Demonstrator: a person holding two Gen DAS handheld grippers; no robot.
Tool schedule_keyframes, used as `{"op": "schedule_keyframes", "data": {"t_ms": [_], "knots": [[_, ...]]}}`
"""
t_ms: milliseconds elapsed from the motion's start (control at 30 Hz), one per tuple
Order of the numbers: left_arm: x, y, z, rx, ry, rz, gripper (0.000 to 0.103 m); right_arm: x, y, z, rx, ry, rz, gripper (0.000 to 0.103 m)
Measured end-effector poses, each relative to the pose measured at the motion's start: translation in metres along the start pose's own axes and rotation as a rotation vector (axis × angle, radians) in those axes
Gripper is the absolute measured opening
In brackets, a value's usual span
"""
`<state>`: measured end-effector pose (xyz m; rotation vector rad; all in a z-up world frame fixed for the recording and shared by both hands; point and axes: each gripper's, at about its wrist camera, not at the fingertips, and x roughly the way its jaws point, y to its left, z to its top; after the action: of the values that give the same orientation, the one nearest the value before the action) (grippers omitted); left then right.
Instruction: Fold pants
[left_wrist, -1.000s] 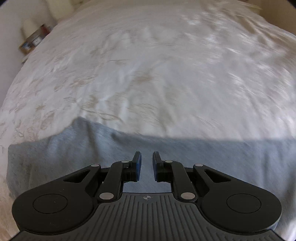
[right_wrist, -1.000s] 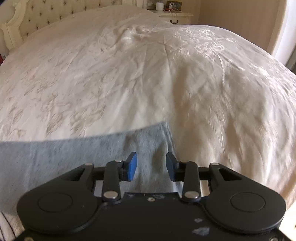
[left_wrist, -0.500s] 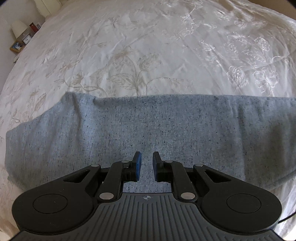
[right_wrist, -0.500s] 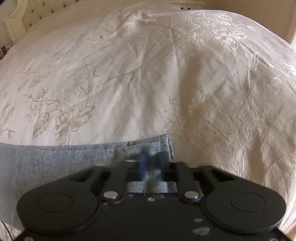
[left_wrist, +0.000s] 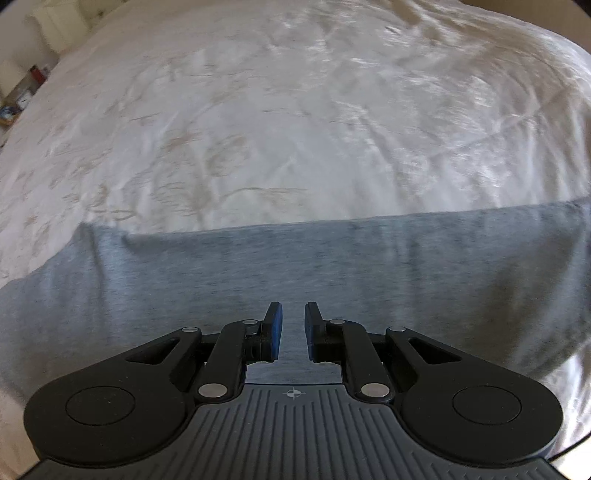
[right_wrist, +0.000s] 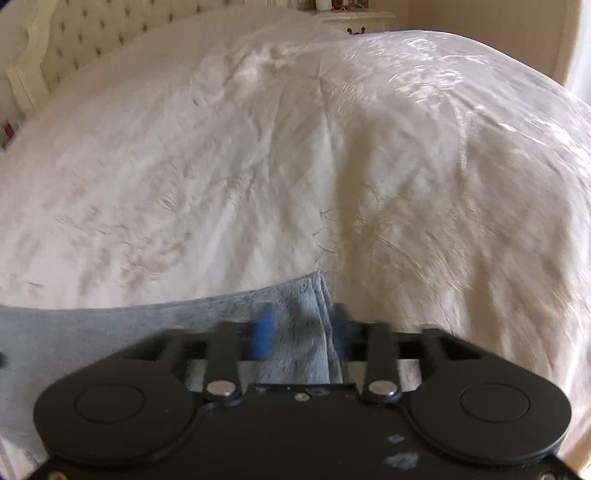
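Far left in the left wrist view: a cluttered bedside shelf (left_wrist: 16, 105), small and blurred, beside a white embroidered bedspread (left_wrist: 295, 122) filling the upper frame. Below that, grey pants (left_wrist: 229, 273) spread flat across the bedspread in a wide band from the left edge to the right edge, far hem roughly straight, one soft crease near the upper left corner. Low and centred, the left gripper (left_wrist: 291, 328), pointing forward over the grey fabric and held level, fingers with blue pads (left_wrist: 275, 332) parted by a narrow gap, grey cloth visible through the gap, nothing pinched between them; contact with the cloth impossible to judge. Motion blur over the whole bedspread. In the right wrist view, from the left: a tufted cream headboard (right_wrist: 74, 40) at the upper corner, then the same bedspread (right_wrist: 258, 166) sloping down, a pale nightstand (right_wrist: 354, 16) at the top edge. Lower left, the pants (right_wrist: 110, 325) again, ending in a folded, layered edge (right_wrist: 321, 314) near the middle of the frame, bare bedspread to the right of that edge. Right gripper (right_wrist: 301, 332) aimed forward and tilted slightly down at that edge, fingers set wide apart and heavily blurred, one blue pad (right_wrist: 264, 332) to the left over grey cloth, the other just past the edge; layered cloth lying between the two fingers, not clamped.
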<state>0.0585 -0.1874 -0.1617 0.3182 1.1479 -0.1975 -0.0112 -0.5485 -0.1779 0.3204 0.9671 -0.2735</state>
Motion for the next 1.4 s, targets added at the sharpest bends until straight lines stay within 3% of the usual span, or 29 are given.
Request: {"op": "schedule_keyframes", "data": {"t_ms": [167,433,500,533,567,733,967,1133,1267,1400], "knots": [[0.004,-0.019,-0.003,0.033,0.022,-0.025,0.014,-0.015,-0.016,-0.023,0.029,0.054,0.025,0.057],[0.004,-0.022,-0.006,0.015,0.05,-0.022,0.014,0.013,-0.032,-0.035,0.111,0.144,0.12,0.061],[0.005,-0.02,-0.005,0.003,0.058,-0.019,0.014,0.022,-0.035,-0.033,0.141,0.168,0.164,0.049],[0.005,-0.02,-0.005,-0.002,0.062,-0.02,0.014,0.025,-0.035,-0.031,0.149,0.178,0.177,0.024],[0.006,-0.02,-0.003,-0.007,0.066,-0.022,0.014,0.029,-0.035,-0.03,0.155,0.196,0.195,0.011],[0.016,-0.021,0.011,-0.013,0.066,-0.027,0.014,0.016,-0.027,-0.022,0.161,0.182,0.204,0.01],[0.052,-0.025,0.048,-0.03,0.07,-0.024,0.014,-0.025,-0.016,-0.011,0.199,0.092,0.24,0.01],[0.079,-0.036,0.066,0.008,0.093,0.001,0.014,-0.046,-0.006,-0.005,0.203,0.064,0.249,0.01],[0.069,-0.031,0.068,-0.003,0.063,-0.011,0.014,-0.057,-0.003,-0.002,0.201,0.054,0.241,0.01],[0.032,-0.016,0.049,-0.04,0.008,-0.048,0.014,-0.064,0.009,0.001,0.186,0.044,0.231,0.01]]}}
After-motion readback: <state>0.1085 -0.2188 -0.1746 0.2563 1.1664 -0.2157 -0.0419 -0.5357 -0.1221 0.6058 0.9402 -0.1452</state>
